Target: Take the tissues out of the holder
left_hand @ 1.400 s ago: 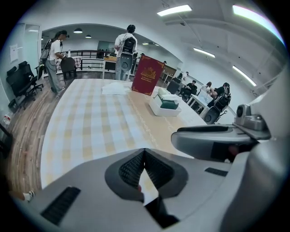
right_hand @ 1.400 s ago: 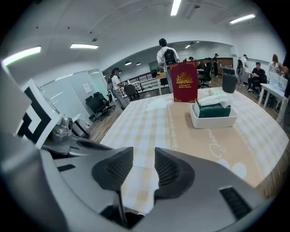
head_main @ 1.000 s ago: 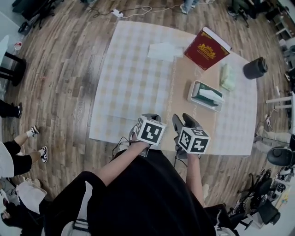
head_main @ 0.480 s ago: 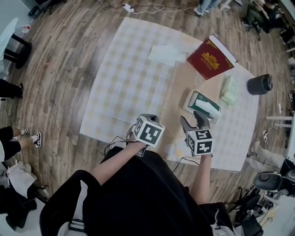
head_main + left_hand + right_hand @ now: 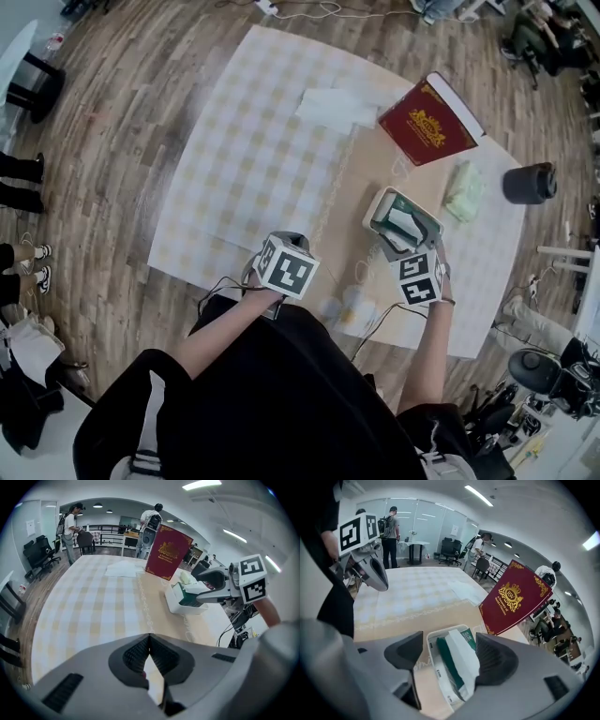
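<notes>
A white holder (image 5: 376,208) stands on the table's right half with a white and green tissue pack (image 5: 403,222) in it. My right gripper (image 5: 405,242) hovers right over its near end. In the right gripper view the jaws are opening, and the tissue pack (image 5: 461,660) and holder (image 5: 432,667) lie below and between them, with neither pad touching. My left gripper (image 5: 270,274) stays at the table's front edge. Its jaws (image 5: 149,641) are shut with nothing in them. The left gripper view shows the right gripper (image 5: 201,587) above the holder (image 5: 176,603).
A dark red box (image 5: 429,117) stands tilted behind the holder. A pale green pack (image 5: 464,190) lies to the holder's right, and a black cylinder (image 5: 528,183) sits farther right. White paper (image 5: 336,106) lies at the back. People stand around the room.
My right gripper has moved forward from the table's front edge to the holder, and its jaws have spread. The left gripper has stayed near the front edge.
</notes>
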`<state>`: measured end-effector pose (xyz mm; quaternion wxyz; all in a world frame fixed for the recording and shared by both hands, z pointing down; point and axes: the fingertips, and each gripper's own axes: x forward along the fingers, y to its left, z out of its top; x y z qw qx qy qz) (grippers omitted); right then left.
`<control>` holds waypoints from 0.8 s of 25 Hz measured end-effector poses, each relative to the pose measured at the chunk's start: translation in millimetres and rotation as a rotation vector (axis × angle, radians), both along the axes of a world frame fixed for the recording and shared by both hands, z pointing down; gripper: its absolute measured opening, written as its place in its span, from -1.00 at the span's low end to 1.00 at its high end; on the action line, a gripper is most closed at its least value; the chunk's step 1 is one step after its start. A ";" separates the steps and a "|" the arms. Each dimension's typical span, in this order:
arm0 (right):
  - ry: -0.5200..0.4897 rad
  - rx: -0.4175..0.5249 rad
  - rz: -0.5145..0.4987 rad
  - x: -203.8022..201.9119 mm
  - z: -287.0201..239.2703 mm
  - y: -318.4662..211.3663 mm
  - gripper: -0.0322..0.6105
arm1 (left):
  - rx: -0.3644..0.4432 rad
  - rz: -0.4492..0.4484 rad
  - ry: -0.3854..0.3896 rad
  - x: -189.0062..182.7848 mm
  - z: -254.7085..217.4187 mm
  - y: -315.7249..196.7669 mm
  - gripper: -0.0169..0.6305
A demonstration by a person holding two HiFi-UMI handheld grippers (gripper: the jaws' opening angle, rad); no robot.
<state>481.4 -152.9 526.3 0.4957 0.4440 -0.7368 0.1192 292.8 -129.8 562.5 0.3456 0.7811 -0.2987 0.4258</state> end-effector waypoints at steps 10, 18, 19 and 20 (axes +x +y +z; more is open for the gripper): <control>0.188 -0.160 -0.157 45.5 37.9 -2.6 0.23 | -0.027 -0.054 -0.028 -12.0 12.4 2.7 -0.95; 0.273 -0.279 -0.234 62.3 72.0 -2.0 0.24 | -0.052 -0.094 -0.042 -20.3 21.2 5.4 -0.94; 0.283 -0.290 -0.242 63.7 75.6 -1.5 0.24 | -0.055 -0.097 -0.043 -20.8 22.0 6.0 -0.94; 0.292 -0.300 -0.248 65.0 79.0 -0.8 0.24 | -0.058 -0.100 -0.044 -21.2 22.7 6.8 -0.95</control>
